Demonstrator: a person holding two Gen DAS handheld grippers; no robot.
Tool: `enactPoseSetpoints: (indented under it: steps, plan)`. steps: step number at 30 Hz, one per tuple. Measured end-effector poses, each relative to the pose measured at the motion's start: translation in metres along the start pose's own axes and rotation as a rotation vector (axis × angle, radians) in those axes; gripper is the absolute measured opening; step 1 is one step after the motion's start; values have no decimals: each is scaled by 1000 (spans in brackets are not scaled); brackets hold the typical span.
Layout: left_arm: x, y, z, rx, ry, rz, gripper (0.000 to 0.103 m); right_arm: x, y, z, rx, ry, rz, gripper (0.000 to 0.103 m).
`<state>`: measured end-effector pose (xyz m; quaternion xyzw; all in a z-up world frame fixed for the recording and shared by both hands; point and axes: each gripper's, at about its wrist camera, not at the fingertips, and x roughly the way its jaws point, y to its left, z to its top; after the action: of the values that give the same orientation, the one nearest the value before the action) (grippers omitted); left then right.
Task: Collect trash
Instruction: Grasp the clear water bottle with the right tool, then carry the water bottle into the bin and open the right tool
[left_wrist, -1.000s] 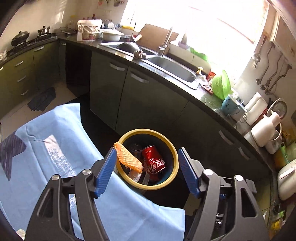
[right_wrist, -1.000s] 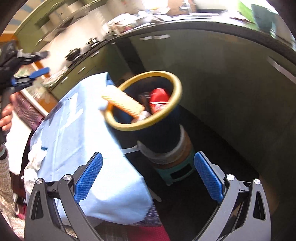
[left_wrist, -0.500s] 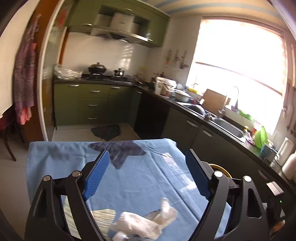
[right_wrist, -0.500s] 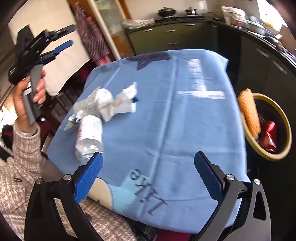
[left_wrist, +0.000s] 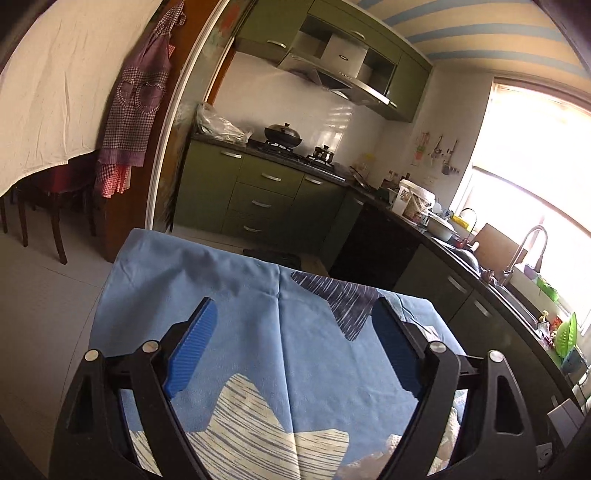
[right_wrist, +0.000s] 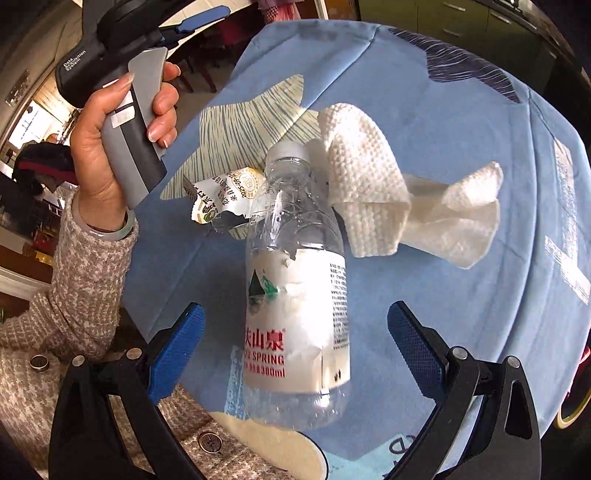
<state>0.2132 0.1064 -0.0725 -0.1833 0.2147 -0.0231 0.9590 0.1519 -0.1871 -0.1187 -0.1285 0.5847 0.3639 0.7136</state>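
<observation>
While the left gripper (left_wrist: 291, 354) hovers spread and empty over bare blue cloth (left_wrist: 258, 295), its far edge drops toward floor and cabinets (left_wrist: 258, 192). Below the right gripper (right_wrist: 295, 343), spread, tilted steeply down, a bottle (right_wrist: 295, 280) lies between untouching pads, tissue (right_wrist: 373, 192) and wrapper (right_wrist: 221, 195) touching its neck, the left hand (right_wrist: 107, 144) raised clear.

We see 3 pieces of trash close together on the blue-clothed desk (right_wrist: 461, 258): a clear plastic bottle (right_wrist: 295, 295) lying on its side, white cap on, label torn; a crumpled white paper towel (right_wrist: 388, 199) touching its neck; a crumpled printed wrapper (right_wrist: 225, 199) just beside its shoulder.
</observation>
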Motion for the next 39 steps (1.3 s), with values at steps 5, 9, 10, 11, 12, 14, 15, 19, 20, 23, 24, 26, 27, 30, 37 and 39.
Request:
enactPoseSetpoints:
  steps: [5, 9, 10, 11, 12, 14, 15, 19, 20, 23, 24, 26, 27, 30, 37, 39]
  plan:
    - [1, 4, -4, 1, 10, 18, 82, 23, 12, 16, -27, 51, -25, 86]
    - [1, 6, -5, -8, 22, 11, 83, 33, 15, 16, -46, 87, -45, 86]
    - [2, 6, -6, -9, 27, 11, 83, 37, 14, 16, -49, 95, -54, 77]
    - [3, 7, -6, -10, 31, 12, 83, 38, 14, 16, -55, 93, -68, 72]
    - [4, 8, -6, -12, 35, 11, 83, 36, 15, 16, -66, 79, -85, 59]
    - [4, 10, -7, -18, 39, 11, 83, 34, 10, 14, -57, 70, -87, 58]
    - [4, 10, -7, -20, 41, 13, 83, 31, 9, 12, -58, 61, -91, 58]
    - [5, 12, -8, -20, 41, 22, 83, 17, 5, -2, -42, 31, -80, 58]
    - [5, 12, -9, -19, 41, 25, 83, 11, 2, -6, -32, 19, -74, 58]
    - [5, 12, -9, -18, 39, 33, 83, -17, -9, -22, 6, -35, -59, 58]
    - [6, 12, -9, -16, 41, 35, 83, -30, -18, -28, 31, -64, -55, 58]
    - [7, 10, -10, -11, 45, 38, 83, -56, -40, -39, 88, -115, -72, 58]
    - [8, 10, -10, -7, 49, 42, 83, -72, -57, -46, 132, -146, -99, 58]
    - [11, 8, -12, 3, 64, 47, 83, -116, -125, -68, 288, -224, -208, 58]
    - [14, 5, -16, 20, 73, 59, 84, -160, -308, -121, 651, -243, -425, 59]
    - [15, 5, -17, 21, 81, 63, 84, -151, -344, -131, 719, -220, -442, 59]
